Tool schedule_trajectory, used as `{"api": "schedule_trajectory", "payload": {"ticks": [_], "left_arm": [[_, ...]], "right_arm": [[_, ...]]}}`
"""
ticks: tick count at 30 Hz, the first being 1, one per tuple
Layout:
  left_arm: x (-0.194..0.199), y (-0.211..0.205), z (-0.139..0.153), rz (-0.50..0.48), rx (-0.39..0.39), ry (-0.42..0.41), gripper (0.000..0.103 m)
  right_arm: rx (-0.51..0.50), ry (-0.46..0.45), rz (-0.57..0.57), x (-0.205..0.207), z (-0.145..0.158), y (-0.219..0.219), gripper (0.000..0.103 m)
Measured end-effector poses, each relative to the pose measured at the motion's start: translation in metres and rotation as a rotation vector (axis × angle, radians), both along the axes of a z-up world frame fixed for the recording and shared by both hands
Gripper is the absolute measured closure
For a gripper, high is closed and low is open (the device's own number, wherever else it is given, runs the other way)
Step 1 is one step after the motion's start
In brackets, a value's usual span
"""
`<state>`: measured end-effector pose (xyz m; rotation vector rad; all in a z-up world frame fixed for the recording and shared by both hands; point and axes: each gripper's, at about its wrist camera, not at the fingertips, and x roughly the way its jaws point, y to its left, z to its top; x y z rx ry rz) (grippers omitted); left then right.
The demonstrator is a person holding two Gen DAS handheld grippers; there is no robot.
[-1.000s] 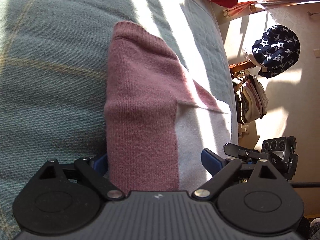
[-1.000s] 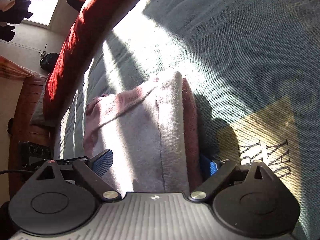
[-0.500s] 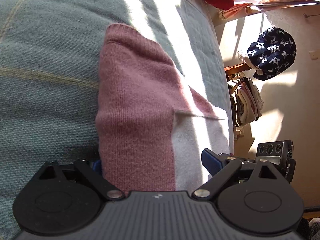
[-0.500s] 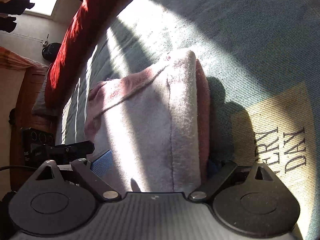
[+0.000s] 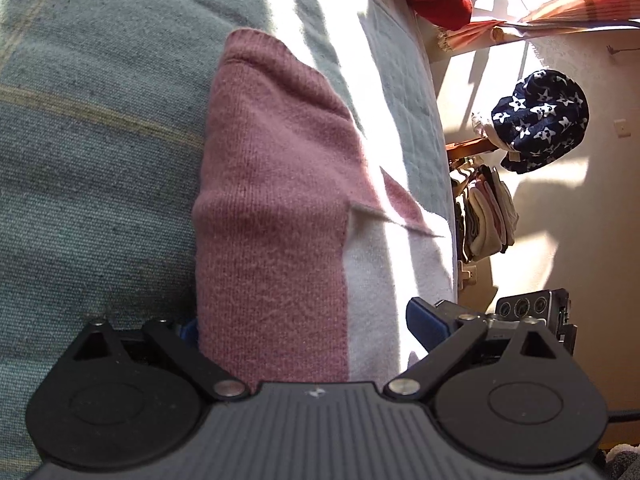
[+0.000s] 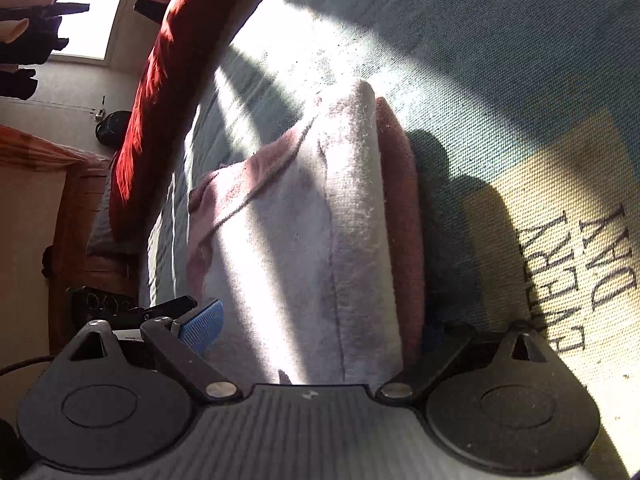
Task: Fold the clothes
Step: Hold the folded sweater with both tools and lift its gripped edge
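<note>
Lying on blue-green bed cover [image 5: 100, 160], folded pink-and-white sweater [image 5: 276, 220] filled middle of both frames. Left gripper [image 5: 304, 324] stood wide open, sweater end between its blue pads, not squeezed. Right gripper [image 6: 320, 332] also wide open around other end. Red pillow [image 6: 160, 92] sat upper left of right frame.

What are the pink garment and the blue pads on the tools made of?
The pink garment looks like soft matte knit, wool or similar: fine ribbed stitches, fuzzy surface. The blue pad looks like ridged rubber or plastic; which one is unclear.
</note>
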<state>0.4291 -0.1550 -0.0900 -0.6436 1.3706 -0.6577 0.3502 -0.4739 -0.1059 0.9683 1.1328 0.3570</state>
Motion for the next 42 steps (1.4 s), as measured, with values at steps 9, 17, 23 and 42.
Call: {"api": "schedule_trajectory", "payload": {"ticks": [9,17,23,42], "left_arm": [[-0.027,0.016,0.006,0.042,0.016,0.007,0.017],[-0.033,0.017,0.021,0.038,0.066,-0.053,0.039],[-0.034,0.025,0.036,0.037,0.041,-0.08,0.05],[-0.05,0.15,0.091,0.186,0.044,-0.184,0.052]], "right_arm": [[-0.003,0.014,-0.036,-0.019,-0.004,-0.005,0.034],[-0.069,0.002,-0.018,-0.02,0.009,-0.002,0.059],[-0.086,-0.025,-0.008,-0.023,0.03,0.007,0.063],[-0.087,-0.103,0.165,0.012,0.08,0.135,0.061]]}}
